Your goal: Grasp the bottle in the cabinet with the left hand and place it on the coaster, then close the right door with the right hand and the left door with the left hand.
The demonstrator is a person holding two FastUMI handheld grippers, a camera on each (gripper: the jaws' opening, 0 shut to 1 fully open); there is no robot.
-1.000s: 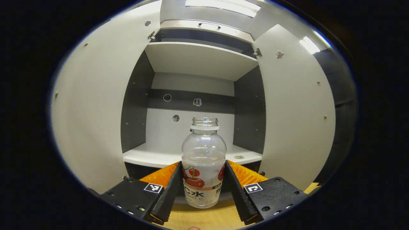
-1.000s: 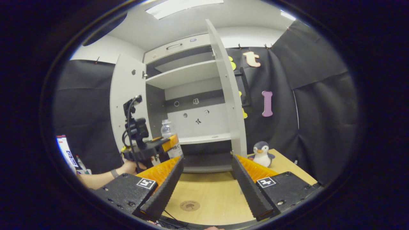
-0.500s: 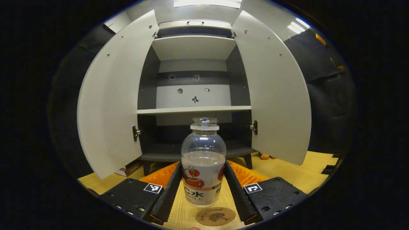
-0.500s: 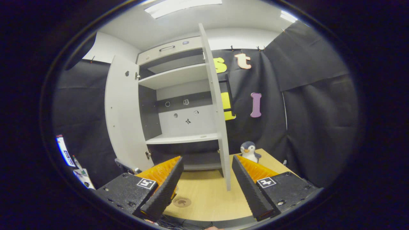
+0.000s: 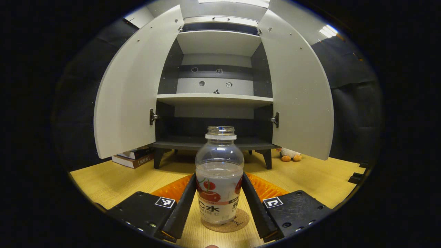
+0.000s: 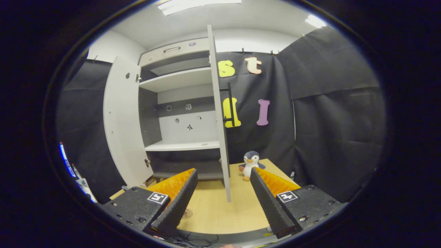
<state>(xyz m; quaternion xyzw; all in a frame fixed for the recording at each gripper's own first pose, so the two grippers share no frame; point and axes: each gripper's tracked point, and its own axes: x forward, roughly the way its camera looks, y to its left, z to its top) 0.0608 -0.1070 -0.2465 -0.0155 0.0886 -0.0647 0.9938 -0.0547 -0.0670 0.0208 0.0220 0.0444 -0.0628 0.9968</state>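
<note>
A light wooden table runs in front of one grey cabinet, which stands on short dark legs against the black cloth wall. Its two doors both hang open: in the left gripper view the left door swings out on one side and the right door on the other, each with one metal hinge showing near its lower inner edge. Inside I count two pale shelves, both bare, and a handful of small holes and stickers on the back panel.

One clear bottle, uncapped and with a cherry label, stands upright on the one round cork coaster. The left gripper is clenched on it, a finger pressed against each side of the label.

The right gripper is spread wide with nothing between its fingers, above the table near the lower corner of the right door, which it sees edge-on with one dark handle.

One penguin plush toy sits on the table beyond that door. A small stack of books lies beneath the left door.
</note>
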